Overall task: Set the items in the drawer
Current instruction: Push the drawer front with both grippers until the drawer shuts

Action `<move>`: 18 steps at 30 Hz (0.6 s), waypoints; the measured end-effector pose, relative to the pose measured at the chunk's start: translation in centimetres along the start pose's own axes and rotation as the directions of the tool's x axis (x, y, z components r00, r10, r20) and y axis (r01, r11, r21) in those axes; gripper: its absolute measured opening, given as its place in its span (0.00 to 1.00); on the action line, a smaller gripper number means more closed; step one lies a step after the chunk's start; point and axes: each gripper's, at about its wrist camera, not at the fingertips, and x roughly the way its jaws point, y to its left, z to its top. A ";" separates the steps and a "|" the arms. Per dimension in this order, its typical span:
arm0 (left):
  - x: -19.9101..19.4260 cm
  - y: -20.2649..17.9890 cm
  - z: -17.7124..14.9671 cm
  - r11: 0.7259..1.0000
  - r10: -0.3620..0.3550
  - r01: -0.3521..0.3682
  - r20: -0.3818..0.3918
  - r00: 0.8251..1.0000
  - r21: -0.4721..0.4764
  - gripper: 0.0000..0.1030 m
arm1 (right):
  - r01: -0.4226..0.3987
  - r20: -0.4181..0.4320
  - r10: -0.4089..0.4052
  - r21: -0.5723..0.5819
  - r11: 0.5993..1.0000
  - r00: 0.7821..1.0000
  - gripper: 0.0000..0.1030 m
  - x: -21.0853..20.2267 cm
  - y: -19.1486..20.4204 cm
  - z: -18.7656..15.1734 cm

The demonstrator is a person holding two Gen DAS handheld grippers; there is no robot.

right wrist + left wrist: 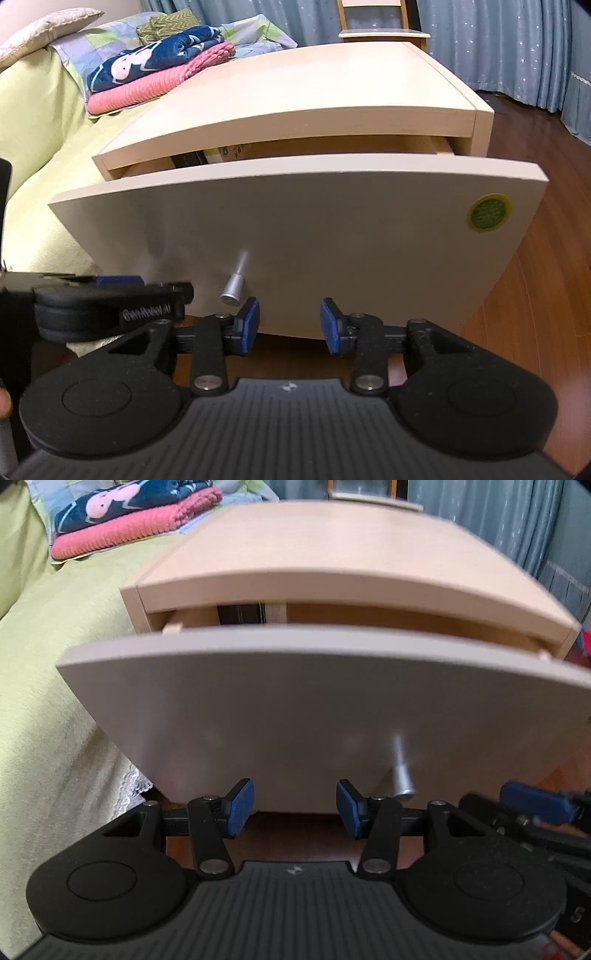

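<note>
the drawer (pixel 295 236) stands part way out of the pale wooden nightstand (pixel 295 85), its flat front panel facing us, with a small silver knob (pixel 233 288) low on the front and a round green sticker (pixel 487 213) near its right upper corner. through the gap above the panel we see a dark thing and a bit of cardboard inside, too hidden to name. our left gripper (pixel 294 808) hangs just before the lower edge of the panel, jaws apart and holding nothing, the knob just right of it. our right gripper (pixel 290 323) sits beside it, jaws apart too, empty, the knob just left. to the left lies a bed with a green cover (pixel 40 147), and folded pink and navy blankets (pixel 155 74) far on it. blue curtains (pixel 498 40) hang behind.
</note>
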 end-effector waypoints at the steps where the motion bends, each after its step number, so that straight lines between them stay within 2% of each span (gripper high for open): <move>1: 0.0 -0.1 0.0 1.000 0.002 -0.002 0.010 1.000 0.004 0.52 | 0.005 0.001 -0.005 0.002 1.000 1.000 0.30 0.2 0.1 0.0; 4: 0.0 -0.1 0.2 1.000 -0.002 0.002 0.035 0.999 0.007 0.52 | 0.013 0.014 -0.013 -0.001 1.000 1.000 0.29 0.5 0.3 0.1; 18: 0.8 0.2 0.8 1.000 -0.007 0.007 0.027 1.000 -0.010 0.52 | 0.040 0.068 -0.040 0.009 0.999 0.997 0.29 1.0 0.6 1.5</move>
